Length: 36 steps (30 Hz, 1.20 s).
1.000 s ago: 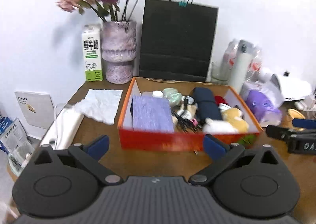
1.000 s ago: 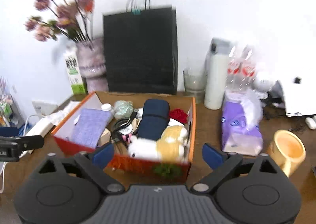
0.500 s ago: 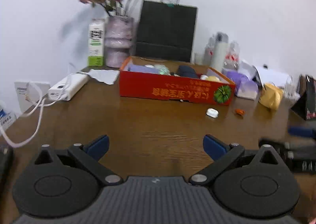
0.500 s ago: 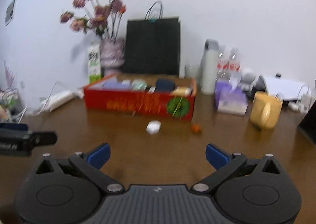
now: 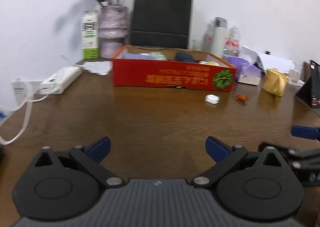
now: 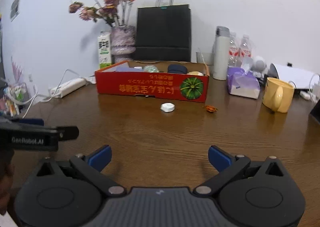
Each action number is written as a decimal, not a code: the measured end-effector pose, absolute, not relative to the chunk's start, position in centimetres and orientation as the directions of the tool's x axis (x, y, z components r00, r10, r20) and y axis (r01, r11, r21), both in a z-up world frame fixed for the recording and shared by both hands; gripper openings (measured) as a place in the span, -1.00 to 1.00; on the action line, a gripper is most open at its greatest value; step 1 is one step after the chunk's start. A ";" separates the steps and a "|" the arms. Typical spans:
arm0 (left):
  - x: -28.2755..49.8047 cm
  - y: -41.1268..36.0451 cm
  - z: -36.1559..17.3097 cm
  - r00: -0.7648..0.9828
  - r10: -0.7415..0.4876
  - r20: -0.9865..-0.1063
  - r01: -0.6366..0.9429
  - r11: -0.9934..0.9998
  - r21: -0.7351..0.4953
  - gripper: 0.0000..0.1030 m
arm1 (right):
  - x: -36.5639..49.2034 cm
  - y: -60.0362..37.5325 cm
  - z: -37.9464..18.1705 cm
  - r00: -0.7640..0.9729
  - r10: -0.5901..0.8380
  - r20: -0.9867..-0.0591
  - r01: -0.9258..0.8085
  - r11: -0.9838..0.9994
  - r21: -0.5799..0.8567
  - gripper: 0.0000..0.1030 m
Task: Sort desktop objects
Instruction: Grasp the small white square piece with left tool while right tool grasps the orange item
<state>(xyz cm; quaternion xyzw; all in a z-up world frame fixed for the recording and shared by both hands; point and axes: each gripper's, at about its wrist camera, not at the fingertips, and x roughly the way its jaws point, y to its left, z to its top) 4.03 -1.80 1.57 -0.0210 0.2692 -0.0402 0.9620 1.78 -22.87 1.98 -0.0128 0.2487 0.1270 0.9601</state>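
Note:
A red cardboard box [image 5: 172, 79] holding several small items stands at the back middle of the wooden table; it also shows in the right wrist view [image 6: 152, 87]. A small white case [image 5: 212, 99] [image 6: 167, 107] and a small orange object [image 5: 242, 97] [image 6: 210, 108] lie on the table just in front of the box. My left gripper [image 5: 158, 146] is open and empty, low over the near table, far from them. My right gripper [image 6: 159, 155] is open and empty too, beside the left one.
A yellow mug [image 6: 278, 97], purple tissue pack [image 6: 243, 85], white flask [image 6: 221, 53] and bottles stand right. A black paper bag [image 6: 163, 33], flower vase [image 6: 122, 44] and milk carton [image 6: 104, 51] line the back wall. A white power strip [image 5: 60, 81] with cables lies left.
Both grippers have pulled back from above the box to low over the near table. The box now stands far ahead and the case and orange object have come into view.

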 end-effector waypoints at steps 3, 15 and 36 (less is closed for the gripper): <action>6.8 -3.9 2.0 0.835 -0.147 -0.531 0.154 0.988 -0.032 1.00 | 4.3 -24.2 2.5 0.852 0.200 -0.483 -0.208 0.977 0.038 0.94; 20.7 -11.2 0.0 0.736 -0.279 -0.617 0.386 0.921 0.044 0.49 | 20.4 -27.9 1.0 0.776 0.190 -0.601 -0.252 0.967 -0.019 0.24; 17.2 -8.6 2.1 0.802 -0.242 -0.546 0.243 0.967 -0.072 -0.47 | 15.9 -25.7 2.6 0.774 0.331 -0.539 -0.344 0.936 0.080 -0.74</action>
